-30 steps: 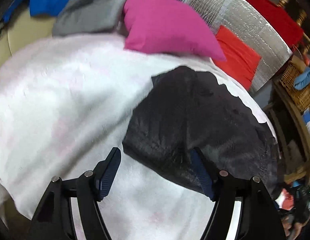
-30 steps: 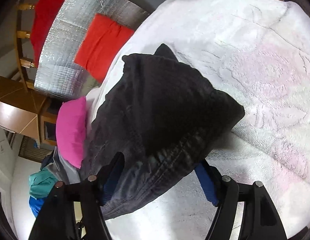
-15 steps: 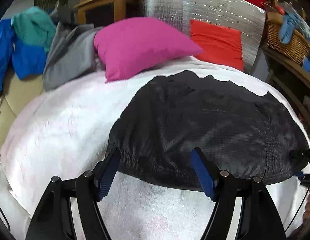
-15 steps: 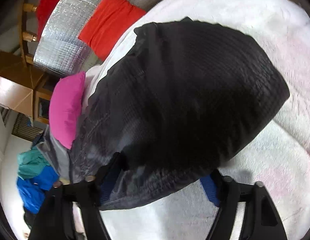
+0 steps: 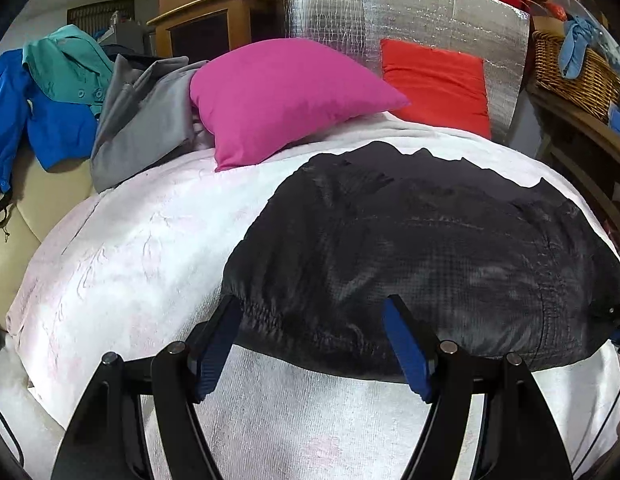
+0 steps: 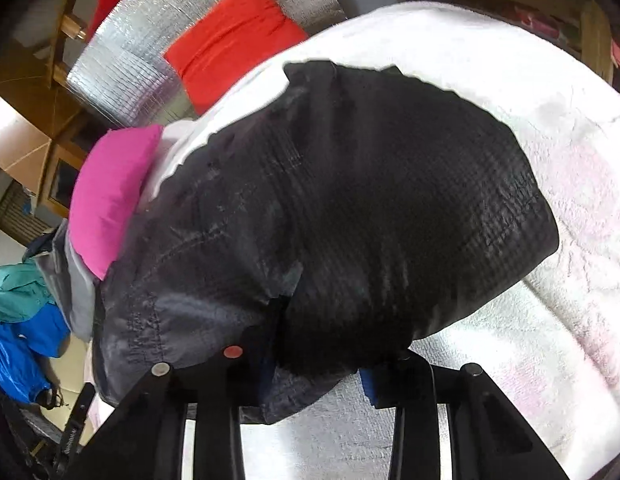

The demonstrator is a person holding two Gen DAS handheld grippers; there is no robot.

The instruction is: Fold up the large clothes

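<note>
Firstly, left wrist view. One white plush blanket with faint pink pattern [image 5: 142,264] covers a soft raised surface. On it, toward the right, lies one black ripstop jacket [image 5: 410,248], spread in a rounded heap, its gathered hem nearest the camera. Left gripper [image 5: 312,344] hovers at that hem, blue-padded jaws wide apart and holding nothing; whether the left pad brushes the hem I cannot tell. Behind: one magenta square cushion [image 5: 286,96], one red cushion [image 5: 438,84] against one silver quilted foil panel [image 5: 402,20]. Far left, three loose garments in a pile: blue [image 5: 42,128], teal [image 5: 66,64], grey [image 5: 146,120]. One wooden cabinet [image 5: 206,24] at back; one wicker basket [image 5: 574,68] on a shelf at right.

Right wrist view. Same blanket [image 6: 550,160], tilted in frame. Jacket [image 6: 350,208] fills the centre. Right gripper [image 6: 318,372] has jaws closing, with a bunched fold of jacket fabric between them, hiding most of the pads. Magenta cushion [image 6: 110,196], red cushion [image 6: 234,40] and foil panel [image 6: 150,60] show upper left; blue garment [image 6: 22,352] and teal garment [image 6: 18,288] lower left.
</note>
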